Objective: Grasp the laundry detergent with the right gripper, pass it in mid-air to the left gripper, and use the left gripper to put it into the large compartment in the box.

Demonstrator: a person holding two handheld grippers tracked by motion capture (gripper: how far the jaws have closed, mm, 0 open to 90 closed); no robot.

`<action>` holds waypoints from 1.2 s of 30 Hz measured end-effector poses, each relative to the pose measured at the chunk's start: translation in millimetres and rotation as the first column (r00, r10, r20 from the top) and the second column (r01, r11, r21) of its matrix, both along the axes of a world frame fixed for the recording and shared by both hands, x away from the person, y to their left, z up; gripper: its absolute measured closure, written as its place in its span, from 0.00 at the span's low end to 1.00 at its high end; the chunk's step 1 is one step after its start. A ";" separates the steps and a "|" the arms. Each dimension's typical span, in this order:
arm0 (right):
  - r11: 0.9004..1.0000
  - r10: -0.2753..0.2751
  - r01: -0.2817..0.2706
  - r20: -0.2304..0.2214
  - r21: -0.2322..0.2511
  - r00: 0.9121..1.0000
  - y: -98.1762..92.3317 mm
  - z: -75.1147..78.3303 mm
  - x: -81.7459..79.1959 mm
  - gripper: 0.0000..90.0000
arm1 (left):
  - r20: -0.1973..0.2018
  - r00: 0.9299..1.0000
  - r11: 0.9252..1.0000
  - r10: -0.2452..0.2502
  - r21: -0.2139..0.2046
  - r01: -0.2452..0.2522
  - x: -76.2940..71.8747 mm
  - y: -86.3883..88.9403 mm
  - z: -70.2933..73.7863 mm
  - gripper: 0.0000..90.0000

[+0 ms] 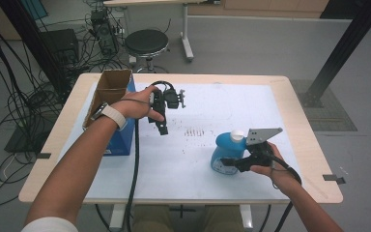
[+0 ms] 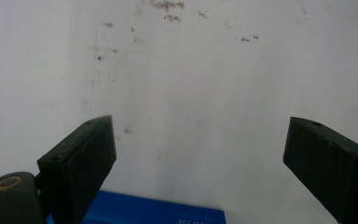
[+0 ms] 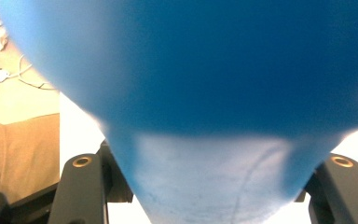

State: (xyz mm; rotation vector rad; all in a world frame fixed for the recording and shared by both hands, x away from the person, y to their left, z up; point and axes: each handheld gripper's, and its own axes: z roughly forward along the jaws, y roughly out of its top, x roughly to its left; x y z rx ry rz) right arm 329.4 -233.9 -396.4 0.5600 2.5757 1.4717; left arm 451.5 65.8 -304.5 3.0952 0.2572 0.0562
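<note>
Lower right of the high view: my right gripper (image 1: 233, 163) is clamped on the blue bottle (image 1: 225, 151), which stands on the white mat (image 1: 203, 104). Farther up, left of centre, my left gripper (image 1: 163, 126) hangs with jaws spread, empty, beside the blue box (image 1: 121, 137).

We see a bench (image 1: 297, 140) of pale wood with a white mat (image 1: 232, 104) over most of it; the mat carries small brown specks near its middle. The bottle (image 1: 222, 153) is bright blue with a white cap (image 1: 237, 135) and a pale label patch. The box (image 1: 121, 140) is deep blue outside, with plain brown cardboard flaps (image 1: 110, 87) at its open top. The left gripper (image 2: 198, 154) is black, its fingers (image 2: 81, 158) a dull dark black-green with brass-coloured rivets. The right gripper (image 1: 232, 163) is black too, topped by a grey plate (image 1: 262, 135). The wristband (image 1: 114, 115) is white. The stool (image 1: 146, 42) is black, and the floor (image 1: 270, 48) is grey.
</note>
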 end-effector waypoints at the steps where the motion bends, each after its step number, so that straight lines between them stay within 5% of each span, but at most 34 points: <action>1: 1.000 -0.001 0.001 0.001 0.001 1.000 0.3 0.0 0.2 0.42 | 0.000 1.000 1.000 -0.001 0.000 0.001 0.0 -0.1 0.0 0.11; 36: 1.000 0.005 -0.006 0.032 0.009 0.999 0.4 -2.9 -0.3 0.46 | 0.000 1.000 1.000 0.000 -0.002 0.000 -0.7 -0.9 -0.1 0.11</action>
